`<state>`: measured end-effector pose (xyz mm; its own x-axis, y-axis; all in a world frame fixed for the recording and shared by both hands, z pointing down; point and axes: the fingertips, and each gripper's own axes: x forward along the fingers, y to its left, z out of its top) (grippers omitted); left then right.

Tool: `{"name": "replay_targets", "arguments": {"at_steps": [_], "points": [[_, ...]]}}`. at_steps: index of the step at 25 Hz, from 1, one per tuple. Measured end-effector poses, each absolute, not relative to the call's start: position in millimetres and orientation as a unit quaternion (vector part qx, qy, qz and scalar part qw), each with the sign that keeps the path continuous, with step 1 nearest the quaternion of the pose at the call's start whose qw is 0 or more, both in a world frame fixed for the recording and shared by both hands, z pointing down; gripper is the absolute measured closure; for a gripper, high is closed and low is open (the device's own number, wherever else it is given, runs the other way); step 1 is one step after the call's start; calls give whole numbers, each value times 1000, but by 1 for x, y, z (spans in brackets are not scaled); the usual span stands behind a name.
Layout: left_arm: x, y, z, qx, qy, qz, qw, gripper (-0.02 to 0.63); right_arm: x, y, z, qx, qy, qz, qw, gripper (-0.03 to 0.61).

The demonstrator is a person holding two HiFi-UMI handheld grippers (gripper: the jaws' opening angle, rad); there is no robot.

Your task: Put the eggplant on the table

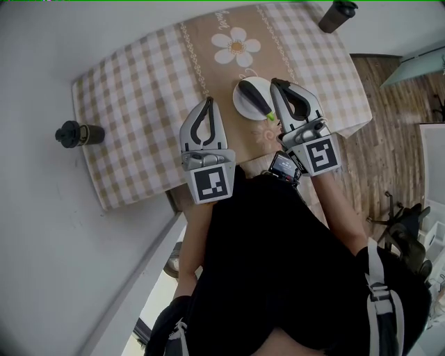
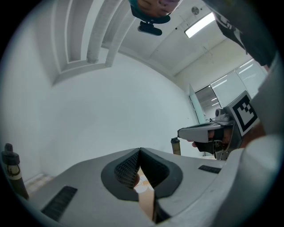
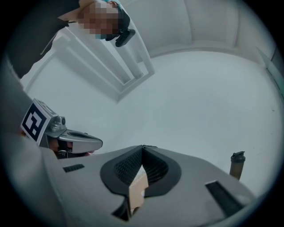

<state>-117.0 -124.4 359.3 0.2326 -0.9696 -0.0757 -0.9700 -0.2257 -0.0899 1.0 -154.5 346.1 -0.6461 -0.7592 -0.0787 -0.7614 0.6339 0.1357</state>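
Observation:
A dark eggplant [image 1: 256,99] with a green stem end lies on a small white plate [image 1: 239,104] on the checked tablecloth [image 1: 146,90]. My right gripper [image 1: 278,83] hangs just right of the plate, beside the eggplant, its jaws shut with nothing between them [image 3: 143,147]. My left gripper [image 1: 207,101] is left of the plate, also shut and empty [image 2: 140,150]. Both point level across the table. The gripper views show no eggplant; each sees the other gripper off to its side.
A dark bottle [image 1: 337,15] stands at the table's far right corner and another [image 1: 78,133] at the left edge. A flower-print runner [image 1: 236,47] crosses the cloth. Wooden floor and a chair base [image 1: 400,215] lie to the right.

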Motion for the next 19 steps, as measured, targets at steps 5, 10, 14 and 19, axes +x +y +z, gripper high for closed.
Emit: {"name": "replay_targets", "arguments": {"at_steps": [5, 10, 14, 19], "points": [[-121, -147, 361, -783, 619, -2, 63, 623, -1, -178, 354, -422, 904, 72, 1, 574], [-105, -91, 360, -781, 621, 0, 68, 623, 15, -124, 355, -419, 905, 77, 1, 574], [-120, -136, 366, -781, 622, -1, 58, 623, 4, -171, 373, -423, 904, 62, -20, 574], [-131, -150, 363, -781, 621, -2, 59, 623, -2, -186, 388, -431, 900, 52, -38, 574]]}}
